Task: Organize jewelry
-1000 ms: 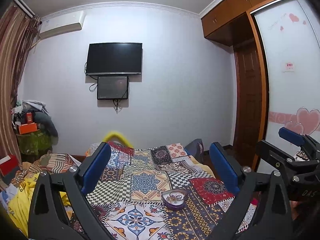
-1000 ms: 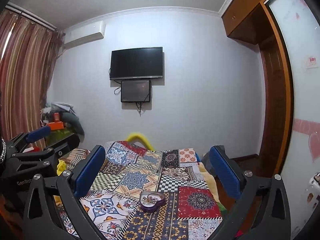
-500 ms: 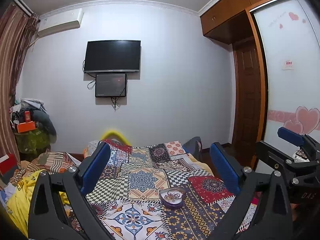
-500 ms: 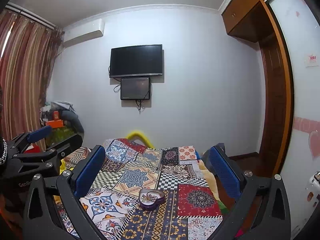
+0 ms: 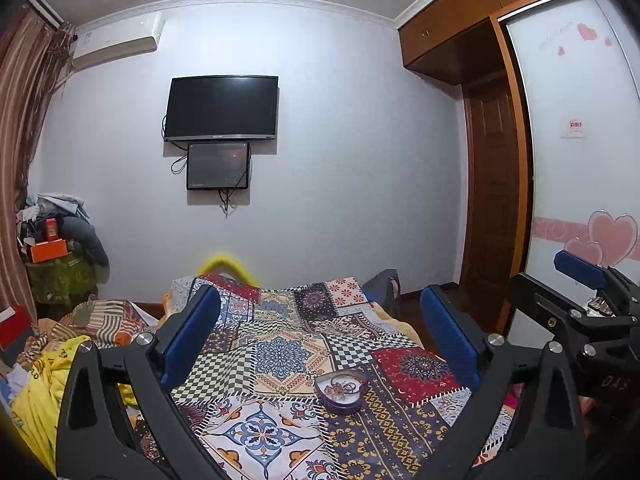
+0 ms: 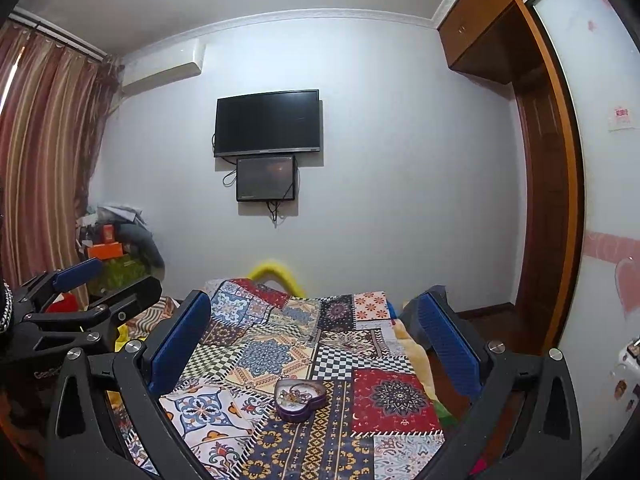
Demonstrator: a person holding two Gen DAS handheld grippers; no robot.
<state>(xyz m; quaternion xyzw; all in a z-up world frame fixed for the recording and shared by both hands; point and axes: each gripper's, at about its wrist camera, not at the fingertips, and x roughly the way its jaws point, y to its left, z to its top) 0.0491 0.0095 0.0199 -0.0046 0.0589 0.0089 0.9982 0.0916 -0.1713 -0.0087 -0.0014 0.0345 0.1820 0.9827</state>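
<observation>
A purple heart-shaped tin (image 5: 341, 392) lies open on the patchwork bedspread (image 5: 280, 352), with tangled jewelry (image 5: 340, 385) inside. It also shows in the right wrist view (image 6: 299, 399). My left gripper (image 5: 320, 332) is open and empty, held above the bed, well short of the tin. My right gripper (image 6: 316, 332) is open and empty too, at about the same height. The right gripper shows at the right edge of the left wrist view (image 5: 580, 280). The left gripper shows at the left edge of the right wrist view (image 6: 80, 292).
The bed runs toward a white wall with a TV (image 5: 222, 108) and a smaller screen (image 5: 218, 165). Yellow clothes (image 5: 36, 384) lie at the bed's left. A cluttered stand (image 5: 56, 256) and curtains (image 6: 36, 160) are at left, a wooden door (image 5: 492, 200) and wardrobe (image 5: 580, 120) at right.
Both views have tilted slightly: the tin and bed sit a little lower and nearer in the frames. Both grippers stay open at the same width.
</observation>
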